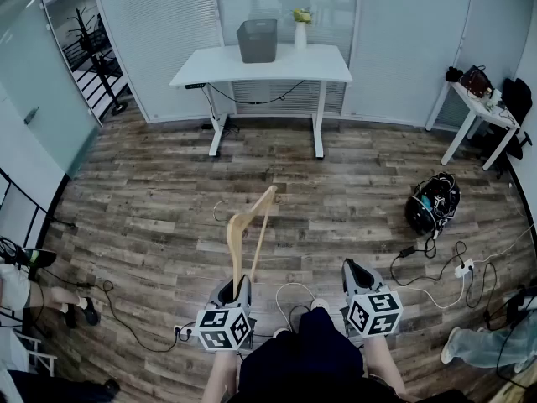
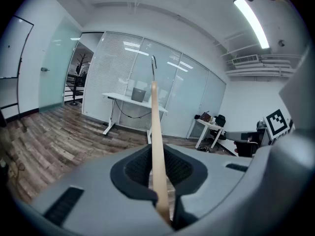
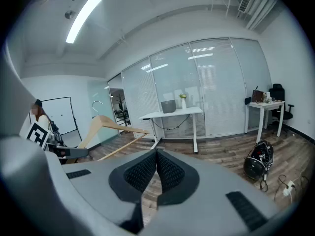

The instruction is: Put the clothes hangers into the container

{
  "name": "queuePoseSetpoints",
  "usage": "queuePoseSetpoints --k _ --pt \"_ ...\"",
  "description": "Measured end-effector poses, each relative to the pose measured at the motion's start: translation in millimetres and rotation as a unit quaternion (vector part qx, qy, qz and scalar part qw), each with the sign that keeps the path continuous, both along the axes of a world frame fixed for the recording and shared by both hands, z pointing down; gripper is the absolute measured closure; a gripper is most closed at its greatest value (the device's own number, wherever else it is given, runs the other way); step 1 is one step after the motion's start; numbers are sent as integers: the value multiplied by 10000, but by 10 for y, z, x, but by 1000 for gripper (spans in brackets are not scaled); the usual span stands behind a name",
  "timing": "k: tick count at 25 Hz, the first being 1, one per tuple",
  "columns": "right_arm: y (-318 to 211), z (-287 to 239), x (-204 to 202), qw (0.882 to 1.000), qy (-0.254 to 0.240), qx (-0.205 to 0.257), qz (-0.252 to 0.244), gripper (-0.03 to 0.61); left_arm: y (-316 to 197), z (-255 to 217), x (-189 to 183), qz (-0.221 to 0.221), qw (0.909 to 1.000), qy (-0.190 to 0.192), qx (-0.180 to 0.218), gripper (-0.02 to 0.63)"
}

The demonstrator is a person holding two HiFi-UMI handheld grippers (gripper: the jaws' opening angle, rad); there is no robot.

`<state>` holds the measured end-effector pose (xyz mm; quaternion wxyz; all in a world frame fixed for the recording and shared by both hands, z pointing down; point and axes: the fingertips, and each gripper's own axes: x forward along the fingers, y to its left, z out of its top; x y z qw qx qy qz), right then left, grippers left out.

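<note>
**Head view.** A white desk stands at the far wall, well apart from both claws, with wood floor between. The grey container sits on it, a vase just beside. A black bag and loose cables lie to the right (off the line to the desk). The left claw is clamped on the lower end of the wooden hanger, which rises tilted ahead of it.

**Left gripper view.** The jaws pinch the hanger, seen edge-on. The container shows far beyond.

**Right gripper view.** The right claw has its jaws together, nothing between. The hanger shows at left, apart from it.
</note>
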<state>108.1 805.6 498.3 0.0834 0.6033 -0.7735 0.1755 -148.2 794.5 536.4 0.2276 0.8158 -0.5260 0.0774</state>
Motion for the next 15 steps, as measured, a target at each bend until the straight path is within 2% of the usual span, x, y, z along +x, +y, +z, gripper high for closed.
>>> queuePoseSetpoints --k 10,15 --pt "110 11 -225 9998 -164 84 -38 551 117 -24 -172 -62 9999 136 78 561" --pt "167 68 -293 10000 -71 55 35 551 198 36 -234 -48 9998 176 55 561"
